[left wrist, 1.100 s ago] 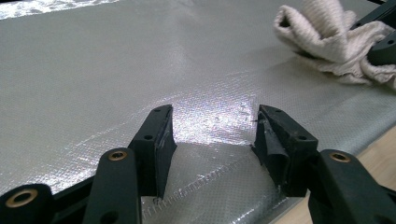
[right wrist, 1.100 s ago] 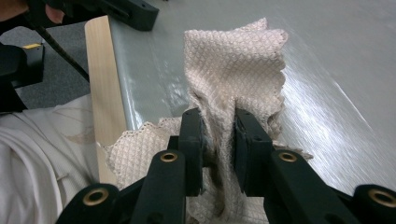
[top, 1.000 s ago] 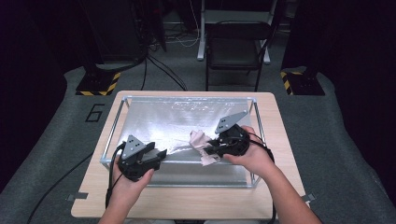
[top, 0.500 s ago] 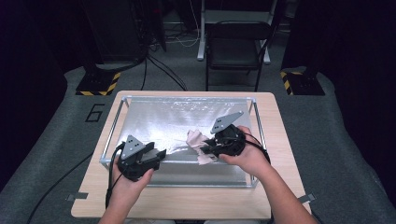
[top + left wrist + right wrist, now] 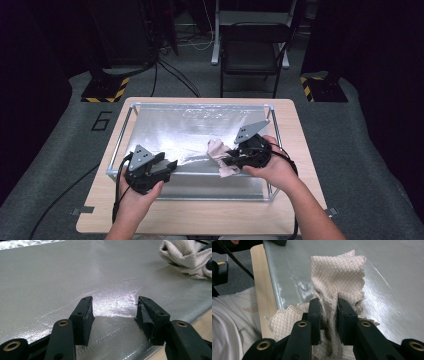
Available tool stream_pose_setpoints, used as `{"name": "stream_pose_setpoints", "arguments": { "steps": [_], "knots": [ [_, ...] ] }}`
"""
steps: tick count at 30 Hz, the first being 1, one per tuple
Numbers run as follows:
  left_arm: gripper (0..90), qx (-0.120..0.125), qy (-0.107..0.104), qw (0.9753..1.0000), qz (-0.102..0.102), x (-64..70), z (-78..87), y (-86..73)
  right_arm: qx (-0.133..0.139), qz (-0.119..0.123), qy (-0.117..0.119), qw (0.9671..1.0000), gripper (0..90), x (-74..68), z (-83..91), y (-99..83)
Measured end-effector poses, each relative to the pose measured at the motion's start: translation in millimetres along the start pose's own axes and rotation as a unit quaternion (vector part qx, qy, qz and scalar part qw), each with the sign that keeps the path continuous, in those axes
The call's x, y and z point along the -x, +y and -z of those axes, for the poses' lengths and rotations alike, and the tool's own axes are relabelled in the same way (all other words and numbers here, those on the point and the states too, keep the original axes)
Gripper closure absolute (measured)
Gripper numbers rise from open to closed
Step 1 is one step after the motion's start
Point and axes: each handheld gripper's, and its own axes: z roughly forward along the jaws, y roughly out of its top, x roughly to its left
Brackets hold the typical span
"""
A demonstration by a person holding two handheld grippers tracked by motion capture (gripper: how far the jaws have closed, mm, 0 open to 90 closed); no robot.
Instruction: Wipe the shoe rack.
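Cloth (image 5: pixel 218 150) shifted slightly left with right gripper (image 5: pixel 231 161); left gripper (image 5: pixel 167 167) unmoved.

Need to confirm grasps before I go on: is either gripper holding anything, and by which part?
The right gripper pinches the beige waffle-weave cloth at a bunched fold. The left gripper is open, holding nothing.

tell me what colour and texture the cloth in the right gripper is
Pale pinkish-beige cloth with a waffle-like diamond weave, clearest in the right gripper view.
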Motion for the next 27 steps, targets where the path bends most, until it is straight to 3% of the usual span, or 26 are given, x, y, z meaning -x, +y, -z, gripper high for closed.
{"name": "stream_pose_setpoints", "arguments": {
  "steps": [9, 14, 17, 27],
  "knots": [
    [46.5, 0.001, -0.001, 1.0000, 0.000, -1.0, 0.7, -0.2, -0.006, -0.018, -0.012, 0.9997, 75.3, 8.1, 23.2, -19.0],
    [45.2, 0.003, 0.003, 1.0000, -0.007, 0.4, 1.7, 0.4, -0.008, -0.014, -0.015, 0.9998, 75.6, 6.4, 19.8, -16.9],
    [39.6, 0.001, -0.009, 1.0000, -0.001, 1.6, 1.8, 1.6, -0.005, -0.012, -0.015, 0.9998, 75.7, 5.5, 16.1, -14.7],
    [39.6, -0.002, -0.009, 0.9999, -0.007, 4.0, 0.1, 2.5, -0.003, -0.005, -0.012, 0.9999, 75.6, 1.8, 4.3, -3.6]
  ]
}}
